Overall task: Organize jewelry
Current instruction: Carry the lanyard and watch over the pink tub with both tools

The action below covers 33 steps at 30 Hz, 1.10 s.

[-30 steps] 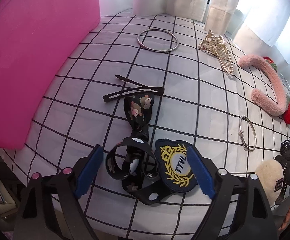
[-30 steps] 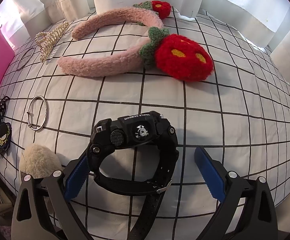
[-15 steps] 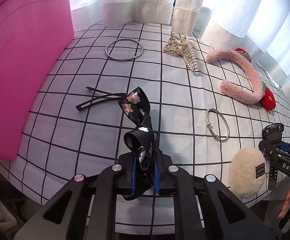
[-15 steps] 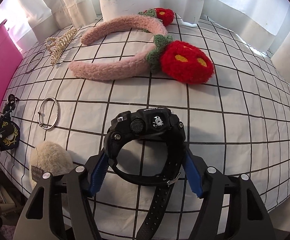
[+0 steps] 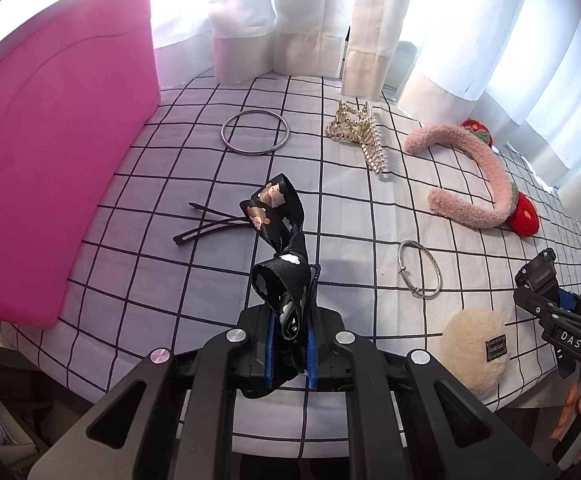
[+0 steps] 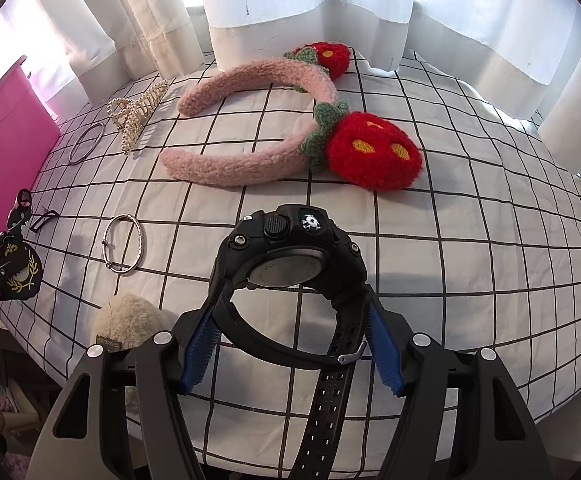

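My left gripper (image 5: 288, 350) is shut on a black ribbon bow (image 5: 278, 240) printed with small cartoon animals. The bow stands up from between the blue pads, lifted off the checked cloth (image 5: 170, 264). Seen from the right wrist, its gold-embroidered badge (image 6: 20, 276) hangs at the far left. My right gripper (image 6: 290, 344) is shut on a black digital watch (image 6: 290, 256). Its blue pads press on both sides of the strap, and the watch is held above the cloth with the strap end hanging down.
A tall pink bin (image 5: 50, 140) stands on the left. On the cloth lie two black hair clips (image 5: 206, 226), a silver bangle (image 5: 255, 133), a pearl claw clip (image 5: 356, 136), a pink strawberry headband (image 6: 250, 160), a thin bracelet (image 6: 124, 248) and a fluffy cream clip (image 5: 472, 350). White curtains hang behind.
Both grippers stood open around their things a second ago. The left one has shut on the bow and the right one on the watch, and both have lifted them off the cloth.
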{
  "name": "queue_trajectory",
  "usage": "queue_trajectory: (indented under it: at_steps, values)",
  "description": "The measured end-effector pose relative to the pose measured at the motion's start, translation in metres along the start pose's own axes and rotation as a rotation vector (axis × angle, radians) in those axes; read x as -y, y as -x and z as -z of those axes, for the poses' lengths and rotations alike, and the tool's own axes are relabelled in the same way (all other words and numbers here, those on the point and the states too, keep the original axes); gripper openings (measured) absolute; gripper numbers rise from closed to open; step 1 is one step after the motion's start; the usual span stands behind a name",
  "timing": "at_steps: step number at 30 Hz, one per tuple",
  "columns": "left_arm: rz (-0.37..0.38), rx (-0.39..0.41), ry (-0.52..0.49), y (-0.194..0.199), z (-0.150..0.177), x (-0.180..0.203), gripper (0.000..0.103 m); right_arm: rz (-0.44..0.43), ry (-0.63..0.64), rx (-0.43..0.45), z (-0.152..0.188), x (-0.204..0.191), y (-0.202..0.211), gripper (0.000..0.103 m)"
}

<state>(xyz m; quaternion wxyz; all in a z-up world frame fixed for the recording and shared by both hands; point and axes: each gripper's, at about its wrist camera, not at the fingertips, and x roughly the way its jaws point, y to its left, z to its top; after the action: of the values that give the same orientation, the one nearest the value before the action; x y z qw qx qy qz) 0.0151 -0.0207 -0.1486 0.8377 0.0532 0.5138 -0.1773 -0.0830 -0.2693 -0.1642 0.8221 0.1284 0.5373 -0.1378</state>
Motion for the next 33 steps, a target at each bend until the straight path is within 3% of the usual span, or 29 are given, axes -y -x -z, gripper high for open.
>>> queue_trajectory:
  at_steps: [8, 17, 33]
  values:
    - [0.006, 0.057, 0.011, 0.028, -0.012, -0.004, 0.012, -0.021, 0.031, 0.056, -0.018, -0.015, 0.024, 0.064]
    - [-0.027, 0.132, 0.044, 0.069, -0.032, -0.025, 0.012, -0.069, 0.121, 0.142, -0.058, -0.058, 0.063, 0.064]
    - [-0.171, 0.275, 0.2, 0.152, -0.074, -0.117, 0.012, -0.279, 0.399, 0.3, -0.134, -0.217, 0.12, 0.064]
